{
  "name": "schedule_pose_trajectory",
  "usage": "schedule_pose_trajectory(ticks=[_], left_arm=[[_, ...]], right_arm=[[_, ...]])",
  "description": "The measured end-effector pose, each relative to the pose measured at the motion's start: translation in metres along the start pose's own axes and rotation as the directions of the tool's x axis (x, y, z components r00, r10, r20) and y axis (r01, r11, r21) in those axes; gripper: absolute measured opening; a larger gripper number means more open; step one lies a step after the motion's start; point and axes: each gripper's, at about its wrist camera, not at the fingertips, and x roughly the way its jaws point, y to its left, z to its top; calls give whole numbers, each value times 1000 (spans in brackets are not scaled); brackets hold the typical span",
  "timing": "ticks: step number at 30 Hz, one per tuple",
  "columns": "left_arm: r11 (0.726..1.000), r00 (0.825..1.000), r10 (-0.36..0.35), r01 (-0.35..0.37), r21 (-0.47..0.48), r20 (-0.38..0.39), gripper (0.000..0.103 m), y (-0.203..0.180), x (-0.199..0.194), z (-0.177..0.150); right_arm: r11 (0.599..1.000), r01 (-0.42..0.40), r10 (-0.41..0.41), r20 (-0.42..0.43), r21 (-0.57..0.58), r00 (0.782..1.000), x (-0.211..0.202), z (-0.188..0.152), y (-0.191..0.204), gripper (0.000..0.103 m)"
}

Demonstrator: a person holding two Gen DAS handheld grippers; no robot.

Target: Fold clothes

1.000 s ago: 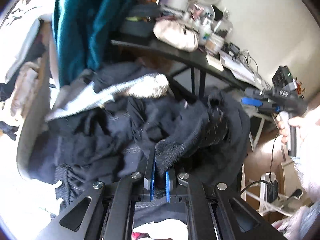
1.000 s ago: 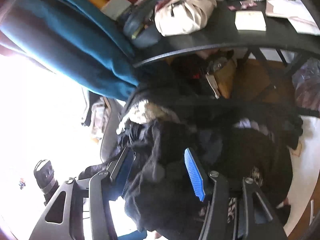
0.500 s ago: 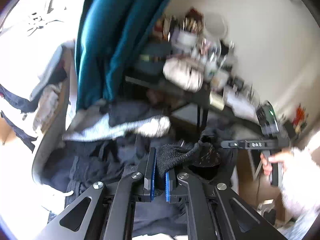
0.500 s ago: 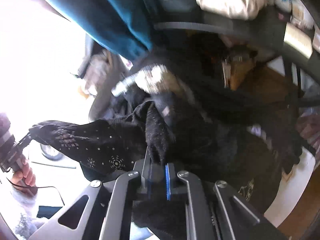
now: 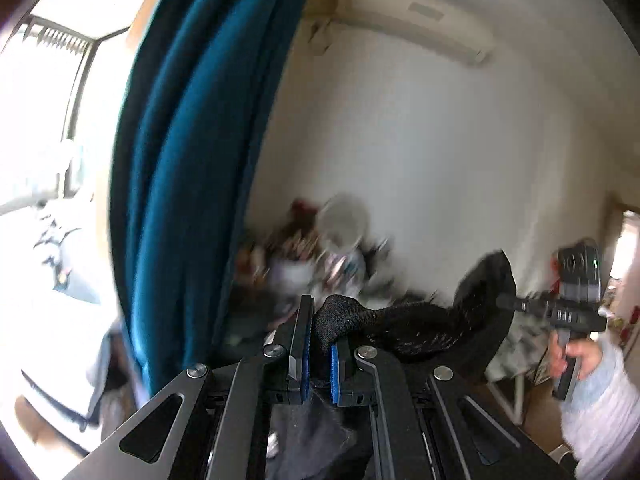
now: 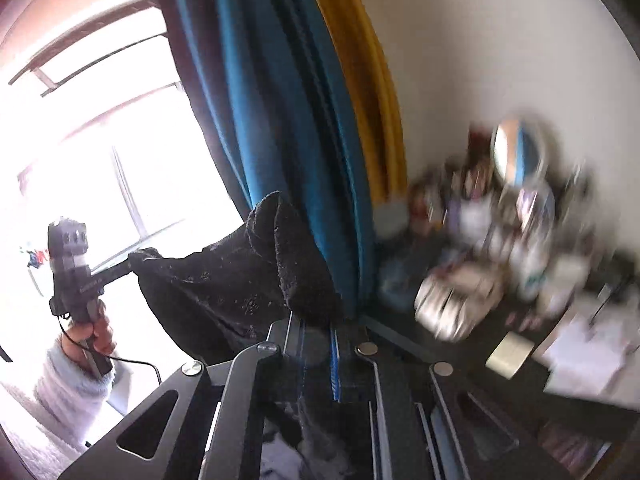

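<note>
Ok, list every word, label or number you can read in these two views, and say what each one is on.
None can be read.
Pale marking on the side of the right gripper: too blurred.
Faint marking on the side of the left gripper: too small and blurred.
Clutter on the desk: smeared by motion, nothing legible.

Both wrist cams near-level, facing wall; share teal curtain, desk clutter.

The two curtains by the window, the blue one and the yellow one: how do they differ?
The blue curtain is a broad spread of folds next to the bright window; the yellow curtain is a narrow strip between the blue one and the white wall. The blue one reaches down behind the black garment held up by the grippers; the yellow one's lower end shows above the cluttered desk. Both hang in vertical folds.
</note>
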Motion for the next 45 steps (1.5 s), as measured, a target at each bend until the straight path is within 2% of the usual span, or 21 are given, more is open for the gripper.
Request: schedule_pose_trajectory(ticks=[2,5,9,14,19,22,26,30,33,37,40,45], left_arm=[[998,997,-69,70,-8,25,6,-9,-8,14],[986,984,-168,169,-12,60,6,-22,-19,33],[962,960,-274,273,11,61,6,-44,-22,21],[924,924,-381,380,-47,-20,6,-77,0,-14],[899,893,-438,437,-39,-104,6,-141,24,-39],[879,869,-476,477,-26,-134,6,-190,33,-52],[857,849,-514,515,-31,-120,6,-267,49,-67],[851,849,-524,523,-32,-65,6,-363,65,-80],[837,836,-547,544,-60,-45,6,-425,78,-80],[819,820,-571,567,-92,-30,6,-498,102,-72],[824,824,-565,560,-86,-39,6,-539,115,-63],[825,824,-566,565,-18,-34,6,-595,131,-51]], right_arm=[[998,51,-49,62,-32,997,-40,10,19,9],[991,129,-123,111,-46,986,-86,11,48,9],[972,237,-235,127,-4,964,-132,-15,76,9],[931,353,-360,71,95,930,-172,-65,88,9],[879,419,-436,26,227,900,-223,-116,74,9],[850,445,-472,30,282,881,-267,-140,59,9],[821,471,-512,52,323,857,-338,-162,30,9],[815,481,-534,95,324,840,-420,-172,-13,9],[805,502,-556,107,316,824,-478,-166,-48,9],[779,578,-613,106,243,783,-543,-137,-84,9],[743,643,-667,129,185,734,-590,-115,-108,9],[691,707,-723,155,153,673,-648,-90,-146,9]])
